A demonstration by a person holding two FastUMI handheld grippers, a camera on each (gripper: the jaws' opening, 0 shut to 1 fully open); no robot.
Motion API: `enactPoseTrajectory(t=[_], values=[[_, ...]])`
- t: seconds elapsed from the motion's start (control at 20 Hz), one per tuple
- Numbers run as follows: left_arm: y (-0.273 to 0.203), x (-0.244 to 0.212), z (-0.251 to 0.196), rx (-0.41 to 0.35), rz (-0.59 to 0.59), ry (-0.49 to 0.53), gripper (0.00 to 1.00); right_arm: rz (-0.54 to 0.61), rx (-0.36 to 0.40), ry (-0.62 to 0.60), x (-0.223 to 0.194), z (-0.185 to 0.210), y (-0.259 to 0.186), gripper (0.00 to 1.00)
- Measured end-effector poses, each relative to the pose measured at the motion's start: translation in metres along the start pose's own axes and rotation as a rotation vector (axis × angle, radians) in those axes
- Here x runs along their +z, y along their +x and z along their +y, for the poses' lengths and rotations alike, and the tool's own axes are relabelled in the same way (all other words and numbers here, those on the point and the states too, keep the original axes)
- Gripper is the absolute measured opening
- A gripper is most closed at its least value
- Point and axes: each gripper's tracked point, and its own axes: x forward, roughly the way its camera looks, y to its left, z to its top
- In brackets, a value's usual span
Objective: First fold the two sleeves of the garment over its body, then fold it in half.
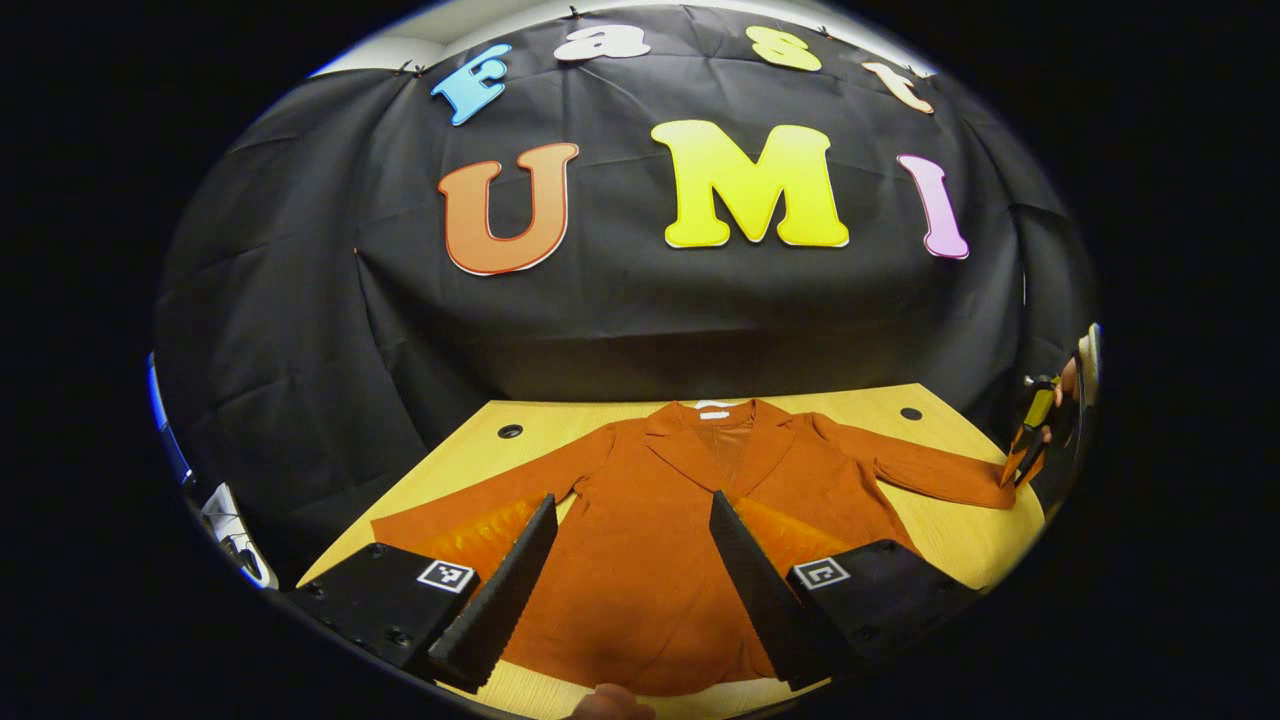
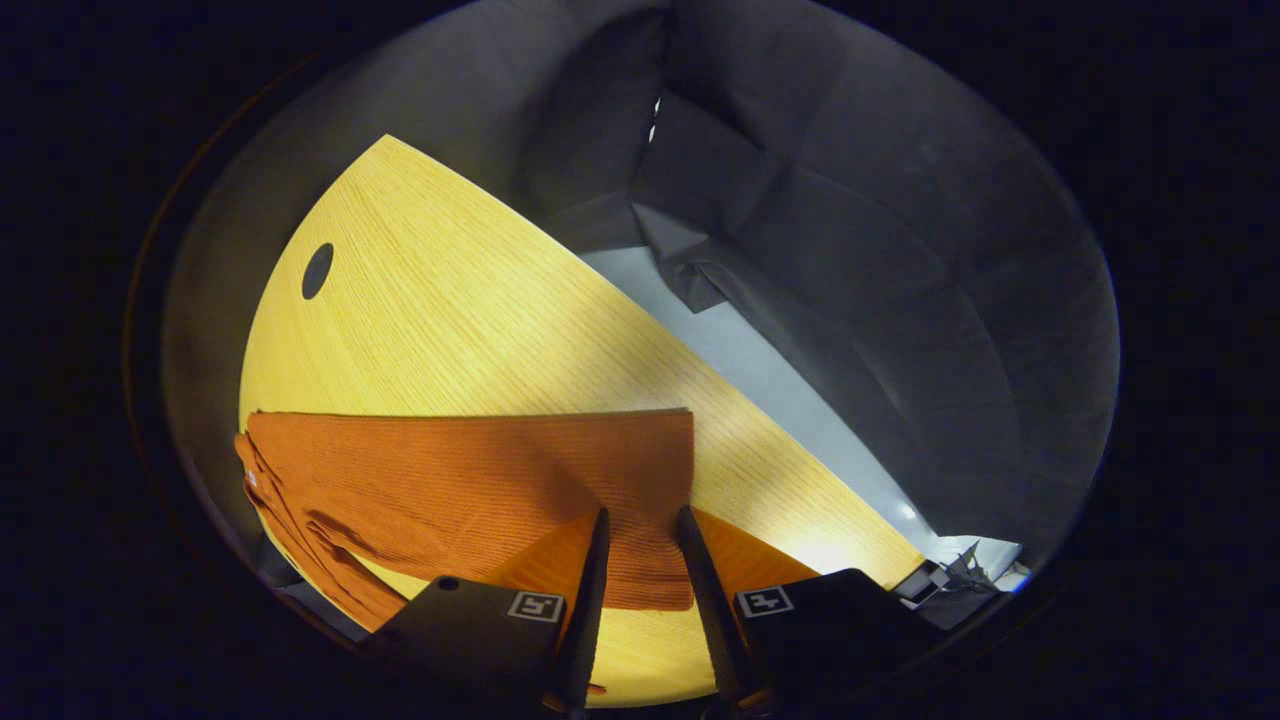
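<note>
Rust-orange ribbed jacket (image 1: 640, 520), one garment with a notched collar, lies flat and face-up on the pale wooden tabletop (image 1: 940, 535), collar toward the booth's far wall and hem toward the near edge. Both of its two sleeves are spread outward from the body, neither folded over it; this layout fits a stage at which the sleeve folds are still wanted. The right sleeve (image 2: 470, 480) extends toward the table's right side, and in the right gripper view its cuff end lies between the fingers of the right gripper (image 2: 640, 560). The jaws there stand narrowly apart with cloth in the gap; whether both fingers press on the cuff cannot be told. In the left gripper view that same gripper appears far off at the cuff, held in a hand (image 1: 1068, 385), a position suited to lifting the sleeve across the body. The left gripper (image 1: 632, 515) hangs above the jacket's lower body with jaws wide apart, holding nothing, well placed to reach the left sleeve (image 1: 480, 510). Two round cable holes (image 1: 510, 431) pierce the tabletop.
</note>
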Motion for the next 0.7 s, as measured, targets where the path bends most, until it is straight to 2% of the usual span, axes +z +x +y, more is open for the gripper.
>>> enactPoseTrajectory(t=[0.1, 0.2, 0.3, 0.4, 0.45, 0.55, 0.7], values=[[0.001, 0.000, 0.001, -0.001, -0.004, -0.003, 0.99, 0.010, 0.013, 0.015, -0.004, 0.003, -0.006, 0.41], [0.001, -0.001, 0.002, 0.001, -0.001, -0.005, 0.99, 0.012, 0.012, 0.024, 0.000, 0.007, 0.000, 0.23], [0.002, -0.003, 0.003, -0.001, 0.004, -0.002, 0.99, 0.001, 0.032, 0.008, 0.000, 0.009, 0.003, 0.23], [0.001, -0.002, 0.004, 0.000, -0.002, 0.004, 0.99, -0.004, 0.061, 0.010, 0.003, 0.009, 0.001, 0.12], [0.001, -0.001, 0.004, -0.003, -0.003, 0.006, 0.99, -0.012, 0.080, -0.006, 0.004, 0.011, 0.002, 0.12], [0.003, -0.001, 0.002, -0.007, -0.002, 0.010, 0.99, -0.022, 0.106, -0.079, 0.002, 0.008, -0.001, 0.05], [0.001, 0.004, -0.001, -0.022, -0.016, 0.020, 0.99, -0.078, 0.114, -0.081, 0.010, 0.015, -0.022, 0.06]])
